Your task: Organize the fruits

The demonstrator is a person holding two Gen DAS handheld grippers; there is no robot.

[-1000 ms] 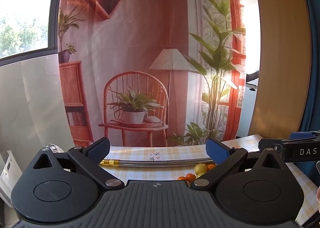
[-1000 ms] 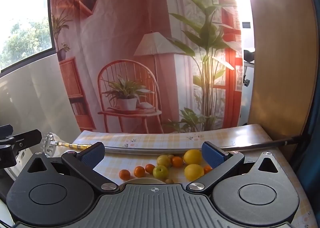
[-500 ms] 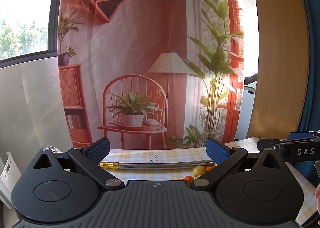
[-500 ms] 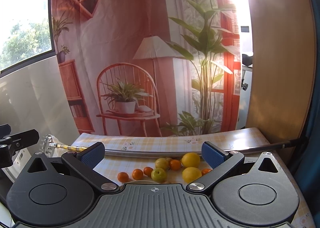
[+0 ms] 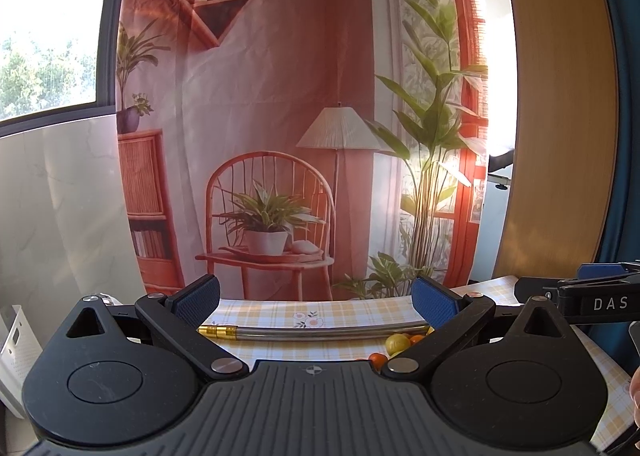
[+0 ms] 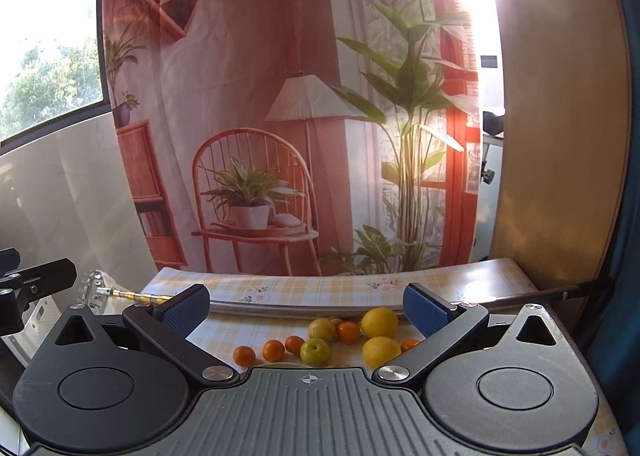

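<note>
Left wrist view: the left gripper [image 5: 316,298] stands wide and empty; a few fruits [image 5: 398,343] peek out at its right finger, near a metal hose [image 5: 320,332].

Right wrist view: the right gripper [image 6: 306,306] gapes wide, empty, above yellow, green and orange fruits [image 6: 316,350] clustered mid-tablecloth [image 6: 320,290], bare cloth beyond.

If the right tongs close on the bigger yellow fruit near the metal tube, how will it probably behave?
The yellow fruit looks round and smooth, so it may roll on the flat tablecloth if nudged. Its glossy skin could slip between the open right tongs. An orange fruit sits close beside it and may get bumped.
</note>
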